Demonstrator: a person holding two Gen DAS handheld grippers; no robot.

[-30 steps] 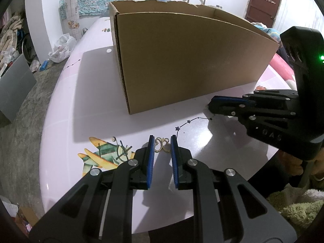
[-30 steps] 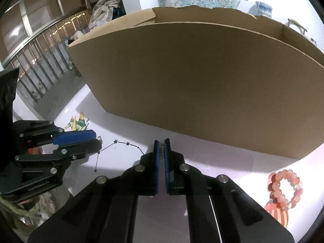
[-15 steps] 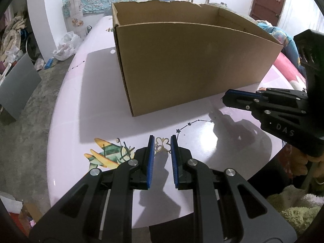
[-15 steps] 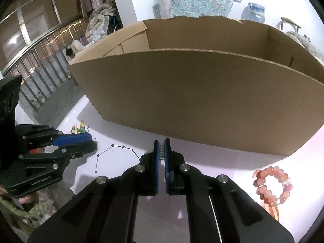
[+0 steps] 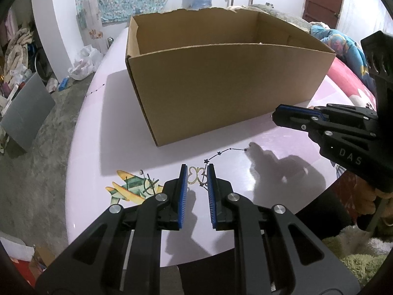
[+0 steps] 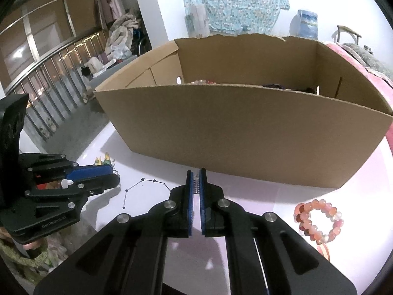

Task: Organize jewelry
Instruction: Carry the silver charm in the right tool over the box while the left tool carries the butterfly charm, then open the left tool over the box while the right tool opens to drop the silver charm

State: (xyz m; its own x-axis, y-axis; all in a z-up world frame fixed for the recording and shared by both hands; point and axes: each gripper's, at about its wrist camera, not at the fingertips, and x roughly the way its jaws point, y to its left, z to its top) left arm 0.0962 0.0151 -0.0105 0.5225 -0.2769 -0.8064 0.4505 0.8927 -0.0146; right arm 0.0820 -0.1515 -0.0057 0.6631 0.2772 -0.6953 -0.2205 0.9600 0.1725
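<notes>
My left gripper (image 5: 197, 173) is shut on a small gold butterfly-shaped piece of jewelry (image 5: 196, 175), held above the pink table (image 5: 98, 135). My right gripper (image 6: 196, 179) is shut on a small silver toothed piece (image 6: 195, 184), also off the table. Both are in front of a large open cardboard box (image 5: 221, 98), which also shows in the right wrist view (image 6: 245, 132). Some jewelry shows just over the box's rim inside (image 6: 201, 82). A pink bead bracelet (image 6: 318, 220) lies on the table right of my right gripper. The right gripper shows in the left wrist view (image 5: 277, 116), the left gripper in the right wrist view (image 6: 108, 175).
The table has printed pictures: a plane (image 5: 130, 188) and a star constellation (image 5: 226, 152). The table's front edge is close below both grippers. Clutter and bags lie on the floor at the left (image 5: 83, 61). A railing (image 6: 49, 78) stands behind the table.
Both grippers have risen with their pieces held, so the views now look over the box's rim into it. The jaws have not changed.
</notes>
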